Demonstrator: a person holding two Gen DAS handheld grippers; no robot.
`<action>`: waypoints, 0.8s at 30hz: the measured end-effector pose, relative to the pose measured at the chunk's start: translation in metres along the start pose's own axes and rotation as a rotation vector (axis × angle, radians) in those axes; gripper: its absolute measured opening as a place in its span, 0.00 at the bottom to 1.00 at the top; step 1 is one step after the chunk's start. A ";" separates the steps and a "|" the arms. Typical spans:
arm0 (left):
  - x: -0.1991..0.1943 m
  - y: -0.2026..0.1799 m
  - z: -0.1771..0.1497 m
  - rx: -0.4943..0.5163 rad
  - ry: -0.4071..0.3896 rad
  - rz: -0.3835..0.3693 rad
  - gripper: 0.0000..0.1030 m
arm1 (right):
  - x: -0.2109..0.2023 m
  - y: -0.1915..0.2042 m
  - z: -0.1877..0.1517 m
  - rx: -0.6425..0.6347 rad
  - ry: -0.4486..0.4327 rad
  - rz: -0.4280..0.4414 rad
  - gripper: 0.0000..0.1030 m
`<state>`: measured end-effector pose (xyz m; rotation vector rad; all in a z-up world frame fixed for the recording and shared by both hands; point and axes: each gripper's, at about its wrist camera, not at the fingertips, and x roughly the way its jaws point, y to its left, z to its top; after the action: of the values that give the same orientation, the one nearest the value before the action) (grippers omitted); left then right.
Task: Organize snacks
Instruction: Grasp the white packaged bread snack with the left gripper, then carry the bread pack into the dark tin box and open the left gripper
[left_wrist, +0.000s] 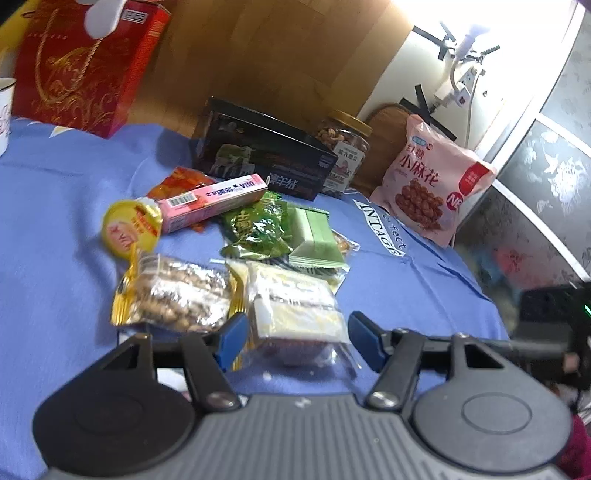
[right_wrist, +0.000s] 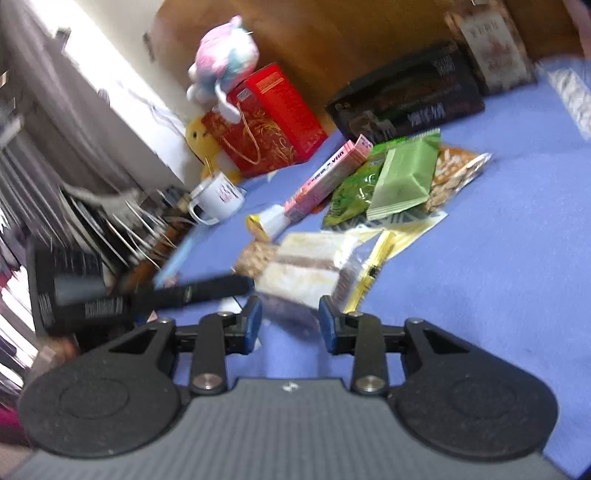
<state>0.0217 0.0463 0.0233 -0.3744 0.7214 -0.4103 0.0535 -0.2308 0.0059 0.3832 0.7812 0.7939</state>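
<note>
risk one: the clear-wrapped sandwich cake (left_wrist: 295, 310) is soft and its wrapper is slippery film, so a squeeze from either side probably crushes it or lets it squirt out toward 12 o'clock

risk two: both grippers are crowding the same packet, and from the right wrist view the left tool's black arm (right_wrist: 192, 291) reaches in from 9 o'clock, almost touching the cake. Looks like a bump waiting to happen

risk three: the gold peanut-brittle pack (left_wrist: 177, 295) sits just beside the cake at its 9 o'clock, touching or nearly so, so a blue pad could snag its foil edge and drag two snacks at once

left gripper (left_wrist: 293, 341): roughly half open, jaws straddling the near end of the cake, pads not visibly pressing on it. So it holds nothing as far as the view shows

right gripper (right_wrist: 290, 321): also about half open, the cake's near corner sits at the gap at 12 o'clock. The view is blurred, but there's no clear squeeze

where the snacks are: all piled loose on the blue cloth (left_wrist: 55, 221), with the green wafer pack (left_wrist: 317, 236), green bag (left_wrist: 258, 229) and pink box (left_wrist: 214, 203) at 12 o'clock from the cake, black box (left_wrist: 266, 155) further back

pink bag (left_wrist: 432, 181): stands well apart at 2 o'clock, out of harm's way
</note>
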 end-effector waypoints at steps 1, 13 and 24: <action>0.002 -0.001 0.003 0.001 0.005 -0.007 0.59 | -0.002 0.008 -0.004 -0.050 -0.004 -0.042 0.52; 0.026 -0.002 0.012 0.052 0.082 0.064 0.64 | 0.044 0.041 -0.021 -0.515 0.046 -0.330 0.54; 0.026 -0.018 0.018 0.033 0.088 -0.032 0.49 | 0.035 0.053 -0.017 -0.493 -0.078 -0.368 0.41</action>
<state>0.0478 0.0219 0.0294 -0.3384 0.7940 -0.4706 0.0307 -0.1698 0.0086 -0.1689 0.5366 0.5933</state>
